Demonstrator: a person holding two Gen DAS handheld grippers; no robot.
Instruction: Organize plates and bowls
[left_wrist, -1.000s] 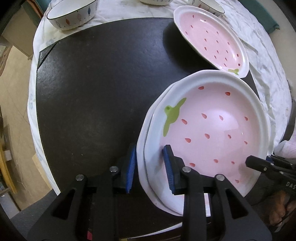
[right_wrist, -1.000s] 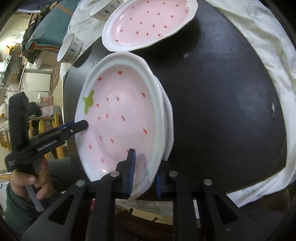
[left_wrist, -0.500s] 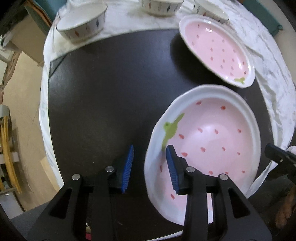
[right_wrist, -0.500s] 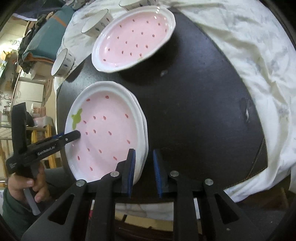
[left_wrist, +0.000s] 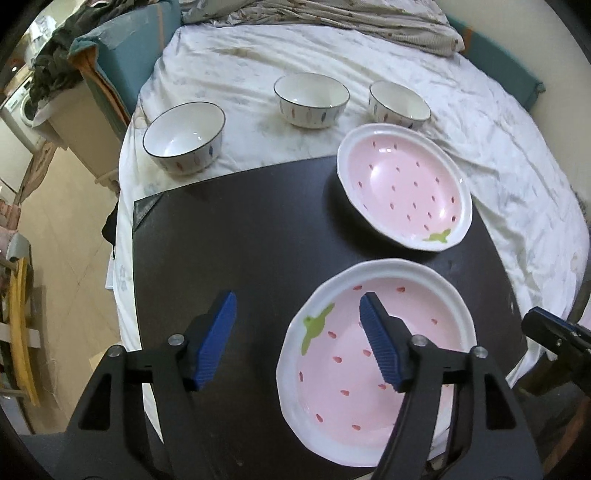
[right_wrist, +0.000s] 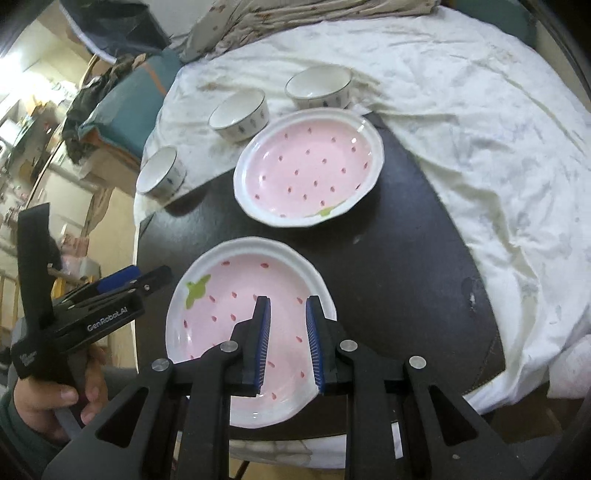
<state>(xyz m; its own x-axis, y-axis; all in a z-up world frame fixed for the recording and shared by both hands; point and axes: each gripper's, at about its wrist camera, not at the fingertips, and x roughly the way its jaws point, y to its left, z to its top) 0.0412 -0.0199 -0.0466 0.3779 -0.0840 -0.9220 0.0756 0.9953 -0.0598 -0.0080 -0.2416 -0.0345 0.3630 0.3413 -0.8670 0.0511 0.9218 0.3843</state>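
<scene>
Both hand-held grippers have pulled back and up from the near strawberry-patterned pink plate stack (left_wrist: 373, 365) since a second ago, when each straddled its rim; the plates now lie flat on the black mat, at about 5 o'clock in the left wrist view. Largest in view is the round worktop under a crumpled white cloth (left_wrist: 491, 147), with the dark rectangular mat (left_wrist: 236, 236) laid over its near half. On the mat at 2 o'clock in the left view sits a second pink oval plate with red seed marks and a white scalloped rim (left_wrist: 404, 186), just apart from the near stack, its far edge reaching the cloth. Beyond the mat, three white ceramic bowls with dark rims and small leaf marks stand on the cloth, well apart from one another: one at 11 o'clock (left_wrist: 184, 136), one at 12 o'clock (left_wrist: 311, 99), one at 1 o'clock (left_wrist: 399, 105). The left hand-held gripper (left_wrist: 297, 341) hangs above the mat with its blue-padded jaws spread wide, one pad over bare mat and the other over the near plate, gripping nothing. The right hand-held gripper (right_wrist: 287, 343) hovers over the near plate's right half, its jaws parted by a narrower gap and holding nothing. In the right wrist view a bare hand (right_wrist: 55, 398) grips the left tool's handle at 8 o'clock.
</scene>
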